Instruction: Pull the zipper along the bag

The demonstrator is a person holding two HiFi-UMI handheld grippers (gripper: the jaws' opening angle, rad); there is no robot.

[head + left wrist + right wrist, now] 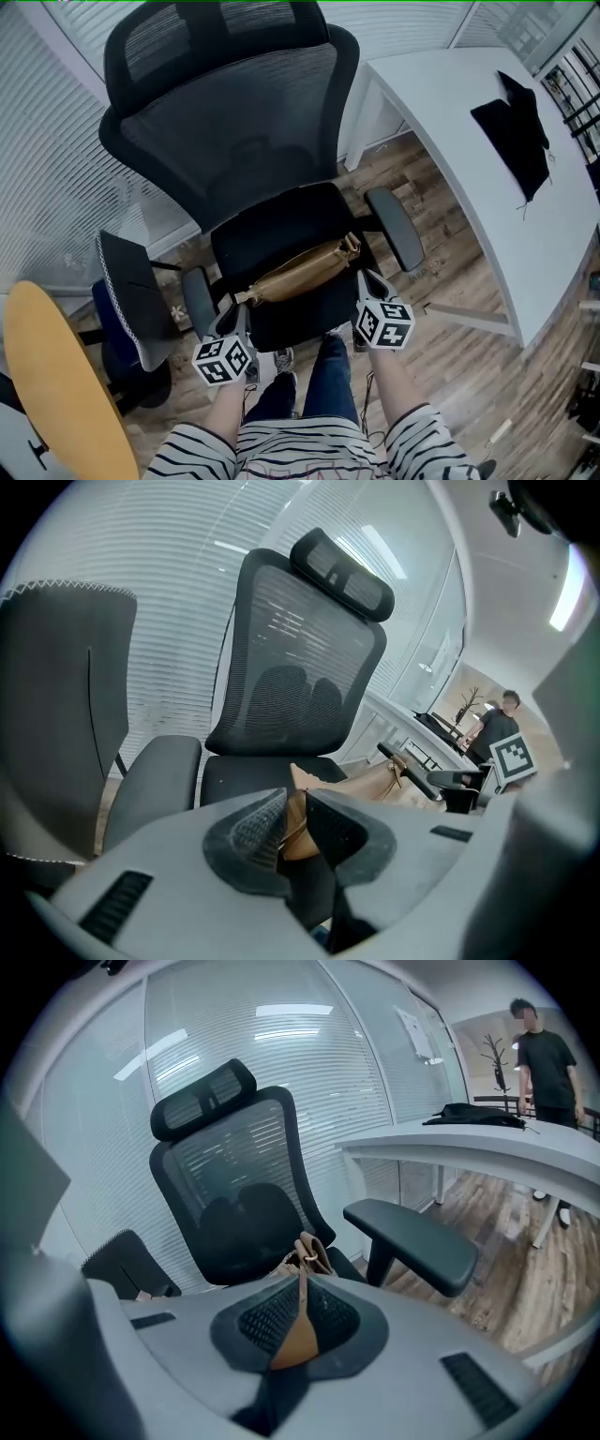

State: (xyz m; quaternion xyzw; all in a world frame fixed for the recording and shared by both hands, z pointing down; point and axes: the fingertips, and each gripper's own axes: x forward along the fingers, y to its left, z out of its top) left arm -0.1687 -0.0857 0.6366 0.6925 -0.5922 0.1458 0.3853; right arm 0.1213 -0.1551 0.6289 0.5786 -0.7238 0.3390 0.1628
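Note:
A tan leather bag [302, 272] lies lengthwise on the seat of a black mesh office chair [234, 122]. My left gripper [240, 317] is at the bag's left end, its jaws shut on a tan fold of that end [296, 819]. At the bag's right end, my right gripper [367, 278] is shut on a thin tan strip of the bag [298, 1321]; I cannot tell whether it is the zipper pull. The bag's buckled end [307, 1252] shows just beyond the right jaws. The zipper line itself is not clear in any view.
The chair's armrests [396, 228] flank the seat. A white desk [450, 141] with a black garment [518, 131] stands at the right. A yellow round tabletop [56, 375] and a second dark chair [131, 291] are at the left. A person [546, 1054] stands far behind the desk.

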